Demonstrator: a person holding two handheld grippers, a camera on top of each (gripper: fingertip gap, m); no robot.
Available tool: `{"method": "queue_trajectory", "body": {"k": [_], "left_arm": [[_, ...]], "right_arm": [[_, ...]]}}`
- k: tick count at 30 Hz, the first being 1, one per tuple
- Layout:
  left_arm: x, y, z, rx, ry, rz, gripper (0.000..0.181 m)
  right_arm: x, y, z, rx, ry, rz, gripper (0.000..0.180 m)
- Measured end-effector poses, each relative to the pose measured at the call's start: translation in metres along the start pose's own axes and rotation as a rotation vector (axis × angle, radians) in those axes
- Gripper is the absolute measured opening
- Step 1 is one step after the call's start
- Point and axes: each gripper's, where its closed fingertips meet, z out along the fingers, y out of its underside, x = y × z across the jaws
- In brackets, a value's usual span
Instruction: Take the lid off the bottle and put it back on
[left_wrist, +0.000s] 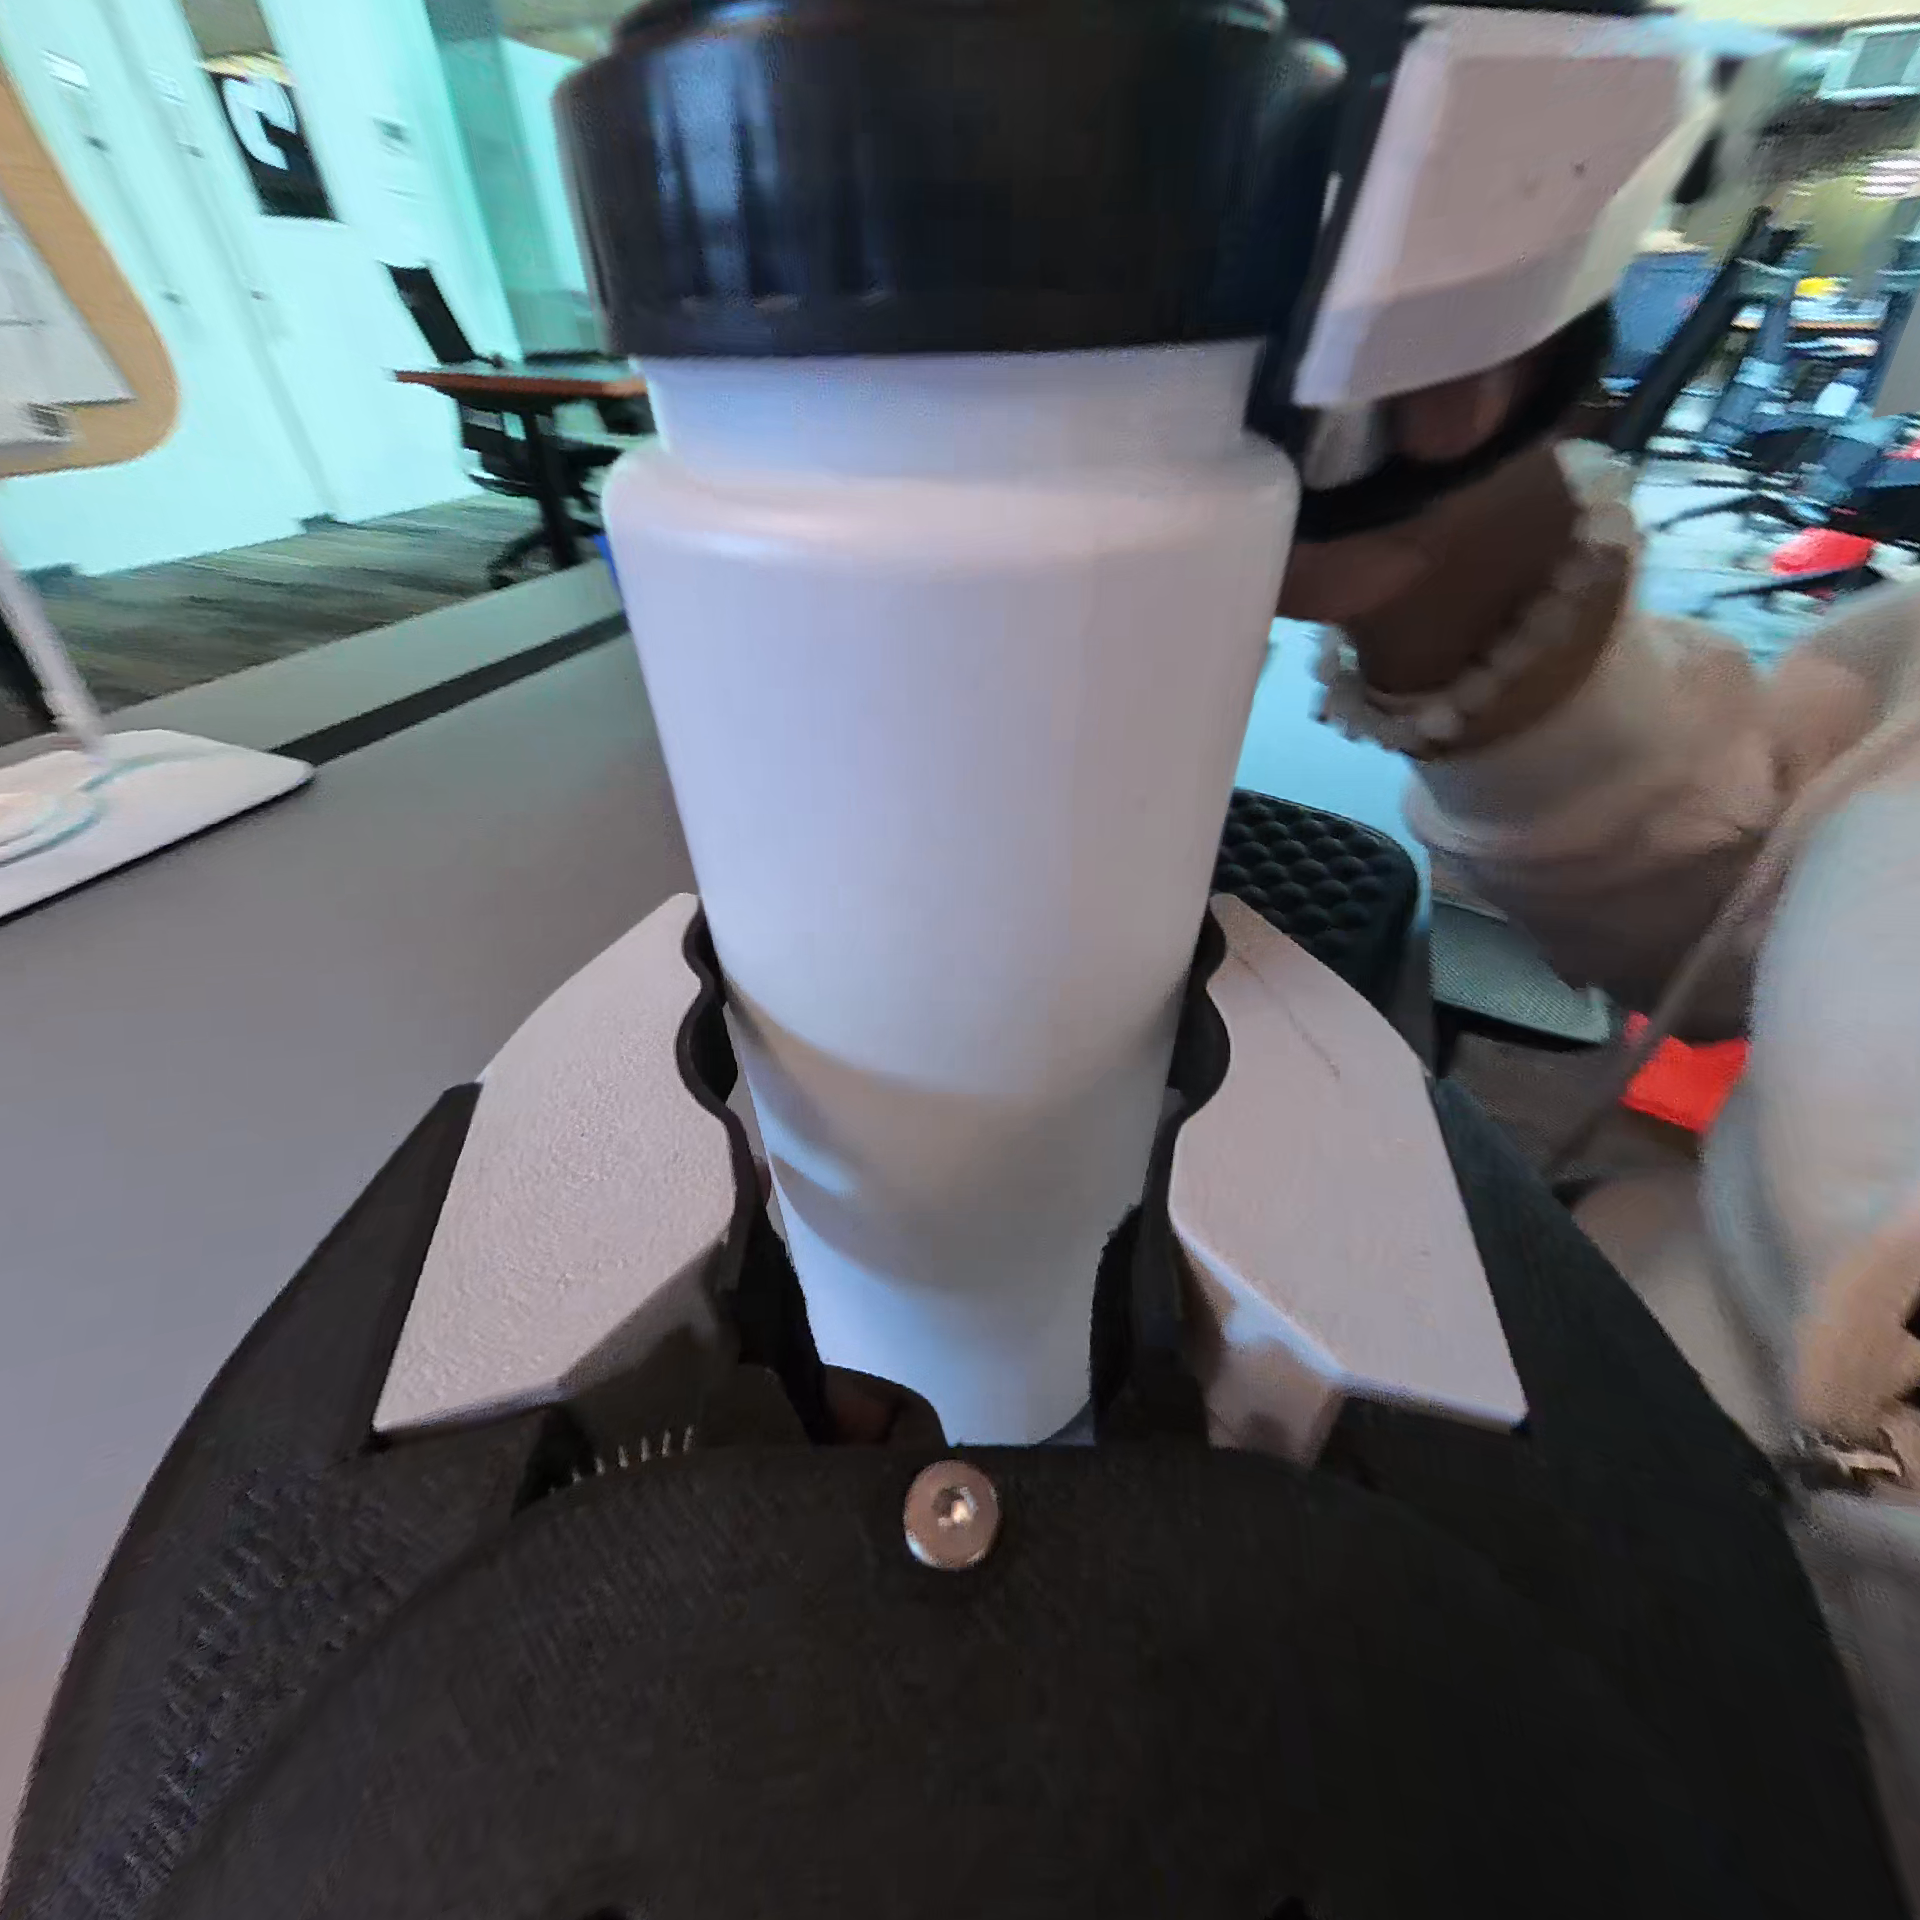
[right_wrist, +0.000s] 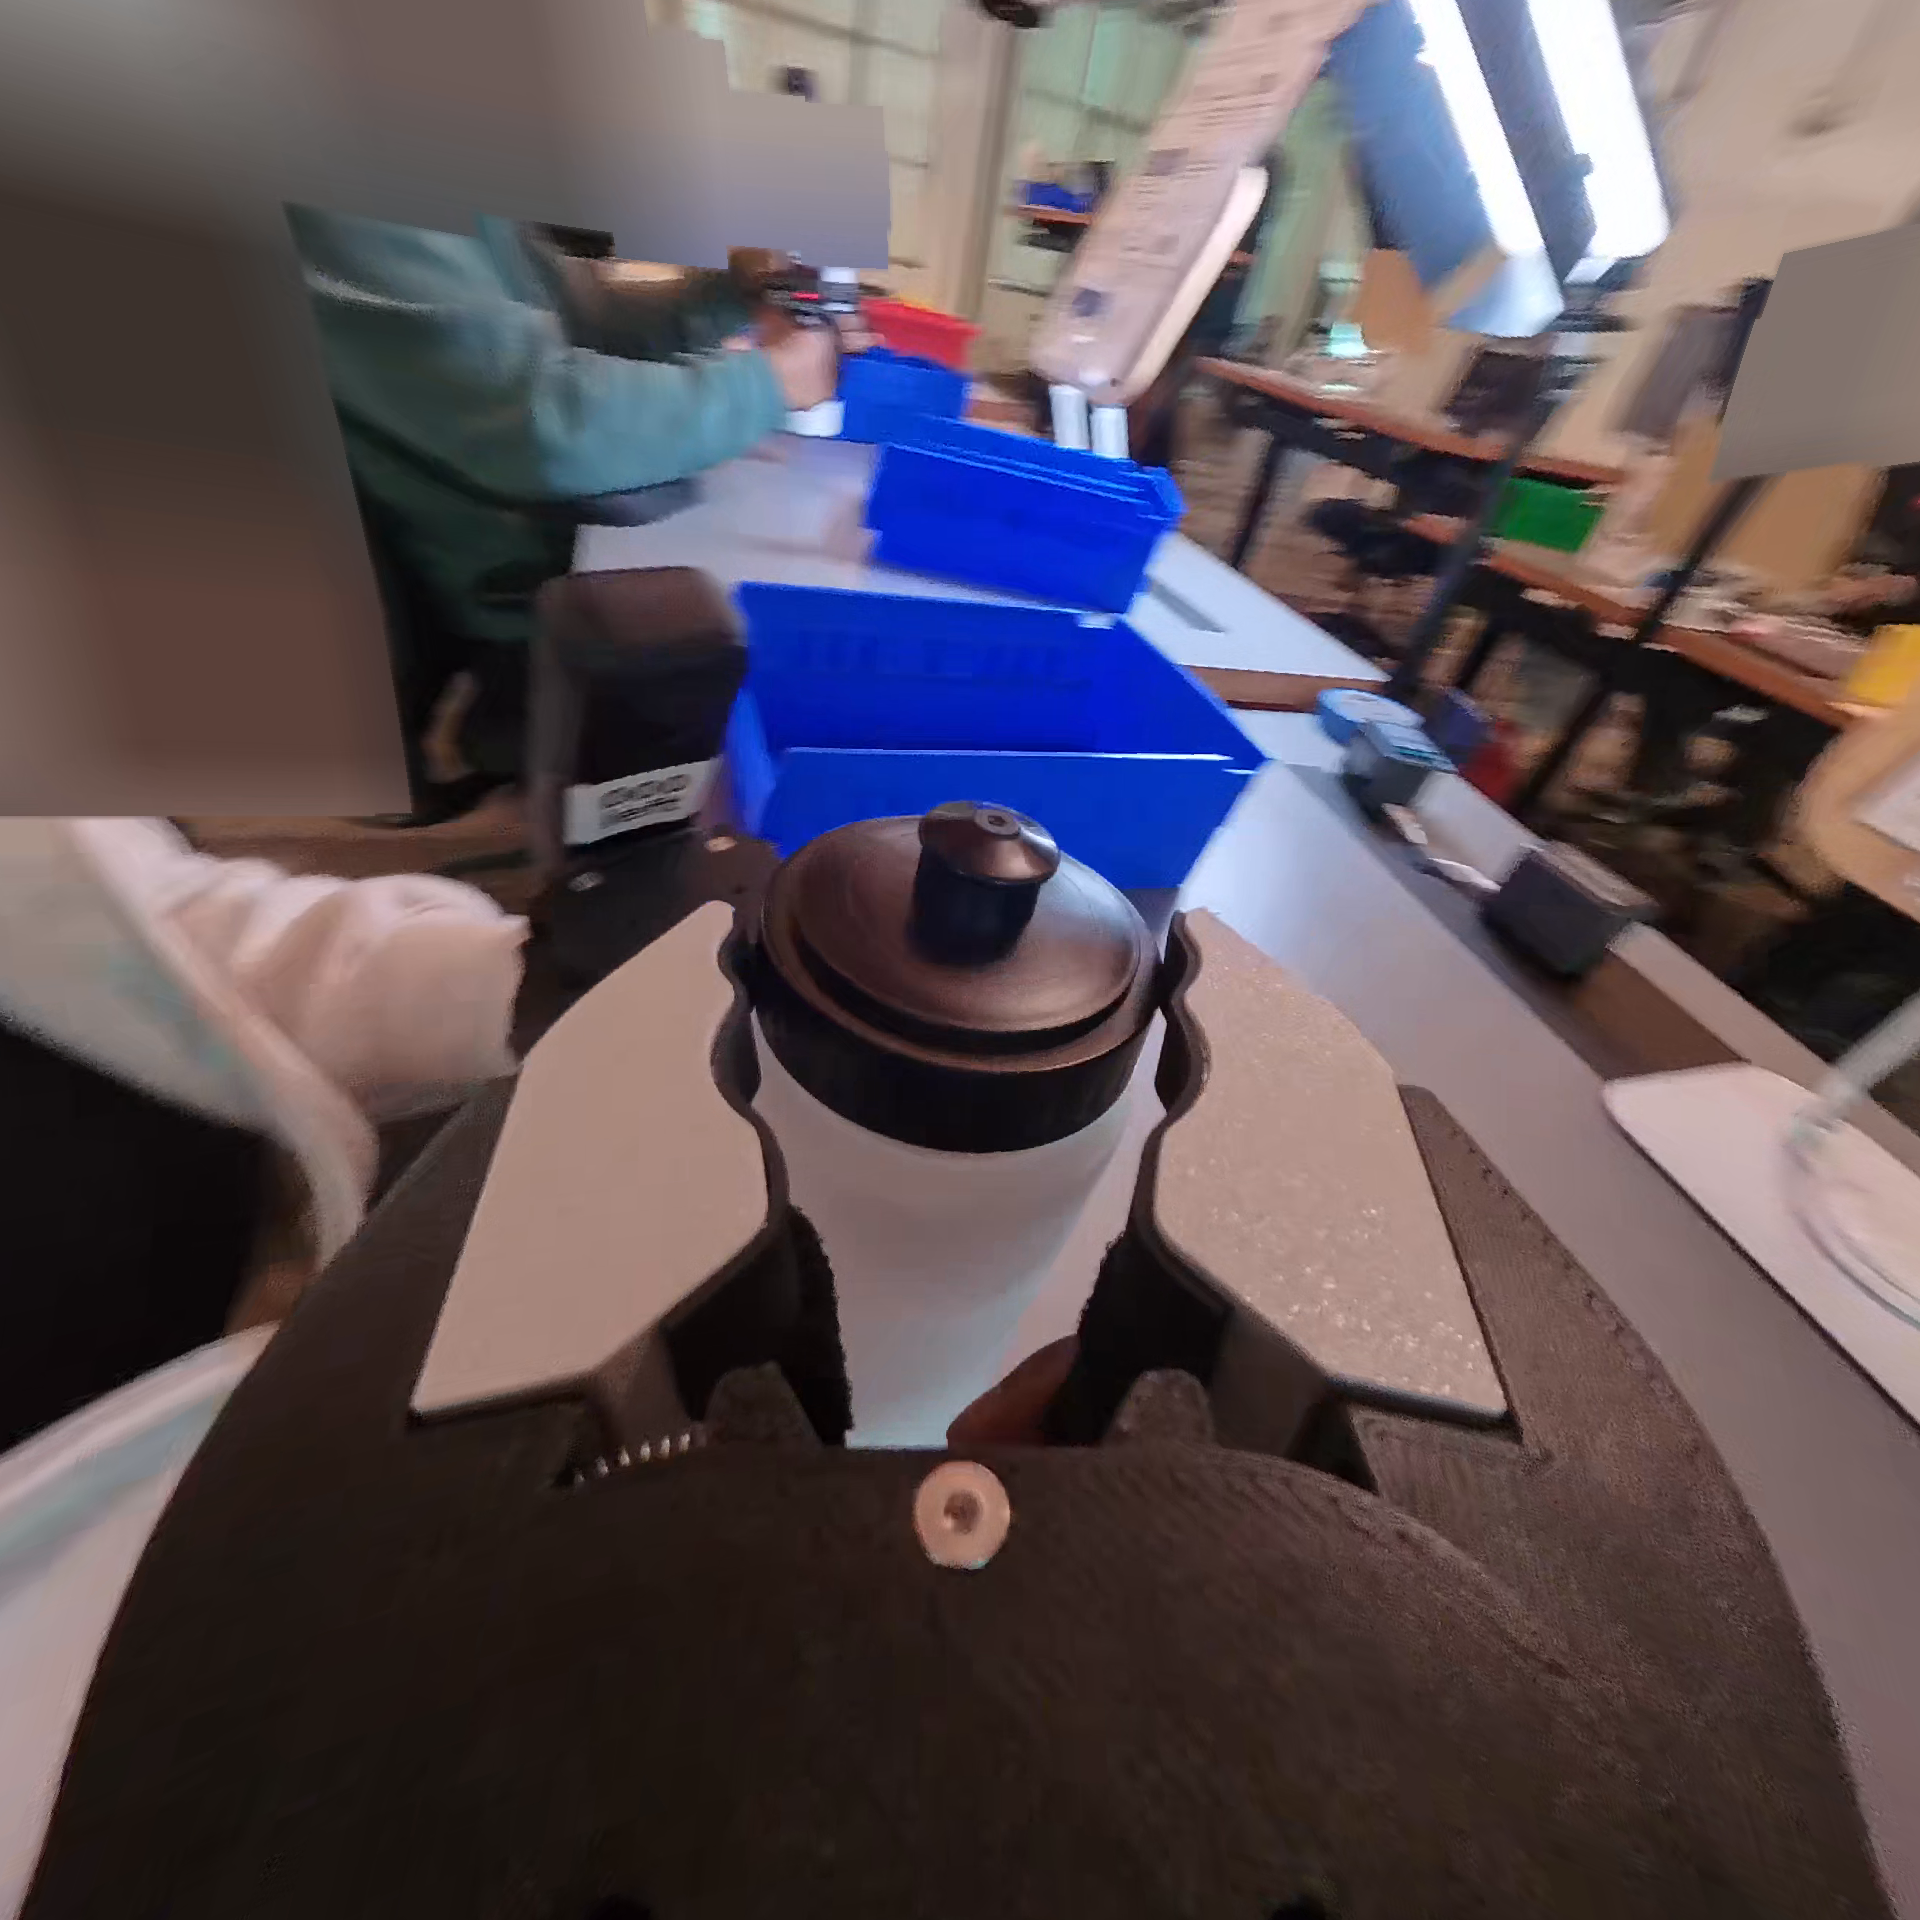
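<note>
The left gripper is clamped on the lower body of the white plastic bottle, which stands upright between its grey fingers. Higher up, the right gripper closes around the black ribbed screw lid — the lid sits on the bottle's neck, spout upward. Beyond lie a blue plastic bin and the grey tabletop.
</note>
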Motion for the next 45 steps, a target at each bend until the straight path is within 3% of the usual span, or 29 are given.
{"method": "queue_trajectory", "body": {"k": [8,11,16,19,24,27,31,34,40,45], "left_arm": [[0.024,0.003,-0.005,-0.087,0.356,0.017,0.085],[0.026,0.002,-0.005,-0.087,0.415,-0.002,0.085],[0.023,0.001,-0.005,-0.051,0.346,0.004,0.085],[0.022,0.001,-0.003,-0.026,0.278,0.032,0.085],[0.013,-0.001,-0.002,0.031,0.175,0.040,0.085],[0.010,-0.001,-0.002,0.038,0.160,0.024,0.085],[0.007,-0.001,-0.003,0.045,0.156,0.011,0.085],[0.006,-0.002,-0.003,0.050,0.156,0.009,0.085],[0.006,-0.002,-0.003,0.058,0.150,0.010,0.085],[0.005,-0.002,-0.003,0.060,0.149,0.009,0.085]], "right_arm": [[-0.023,-0.003,-0.009,-0.018,-0.543,-0.141,0.075],[-0.033,-0.025,-0.019,0.076,-0.716,-0.088,0.075],[0.009,-0.052,-0.030,0.139,-0.427,-0.108,0.076],[0.061,-0.044,-0.055,0.037,-0.127,-0.056,0.076],[0.205,0.044,-0.163,-0.406,0.587,0.032,0.076],[0.262,0.117,-0.229,-0.566,0.825,0.263,0.077],[0.301,0.213,-0.279,-0.746,1.000,0.461,0.077],[0.311,0.256,-0.292,-0.842,1.069,0.515,0.077],[0.312,0.298,-0.303,-0.932,1.131,0.588,0.077],[0.304,0.296,-0.308,-0.953,1.120,0.618,0.087]]}}
